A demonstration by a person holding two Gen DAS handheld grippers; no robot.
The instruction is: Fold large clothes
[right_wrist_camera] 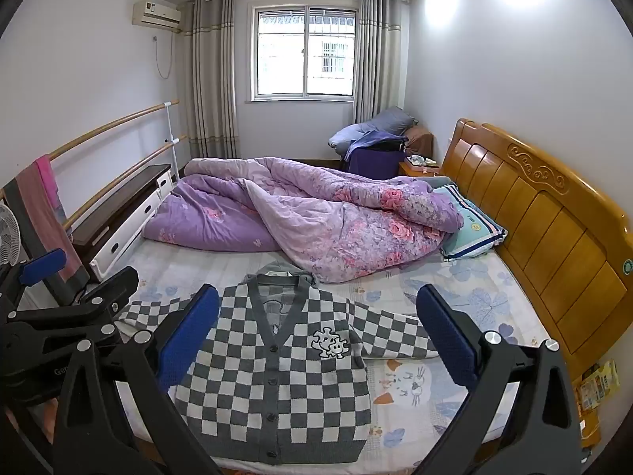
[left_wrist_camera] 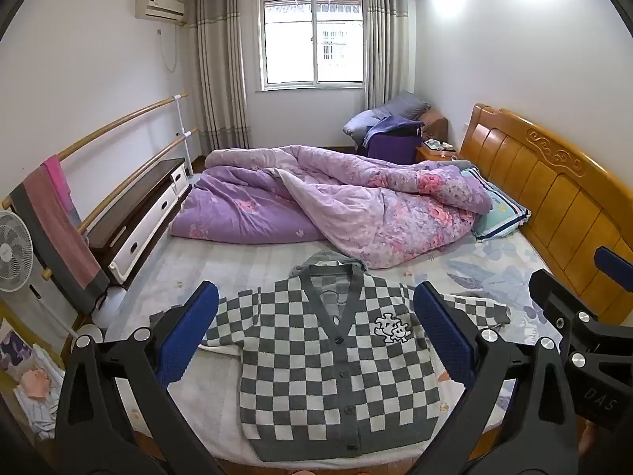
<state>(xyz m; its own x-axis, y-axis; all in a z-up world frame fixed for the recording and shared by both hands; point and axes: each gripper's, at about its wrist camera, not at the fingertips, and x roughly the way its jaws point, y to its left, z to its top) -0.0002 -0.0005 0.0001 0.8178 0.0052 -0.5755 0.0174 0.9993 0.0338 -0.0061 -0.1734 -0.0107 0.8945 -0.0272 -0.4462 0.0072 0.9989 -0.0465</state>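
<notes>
Flat on the near end of the bed sheet [left_wrist_camera: 245, 273] lies the checked cardigan [left_wrist_camera: 316, 360], buttoned, front up, collar at twelve o'clock and hem toward six, both sleeves spread sideways. Above its hem, the left gripper [left_wrist_camera: 316, 332] hangs with jaws spread wide and nothing between them. At three o'clock of it the right gripper [right_wrist_camera: 316, 332] hovers likewise, wide apart and empty. Beyond the collar, at twelve o'clock, a purple quilt [left_wrist_camera: 336, 206] lies rumpled; a wooden headboard [left_wrist_camera: 554, 198] stands at two o'clock.
</notes>
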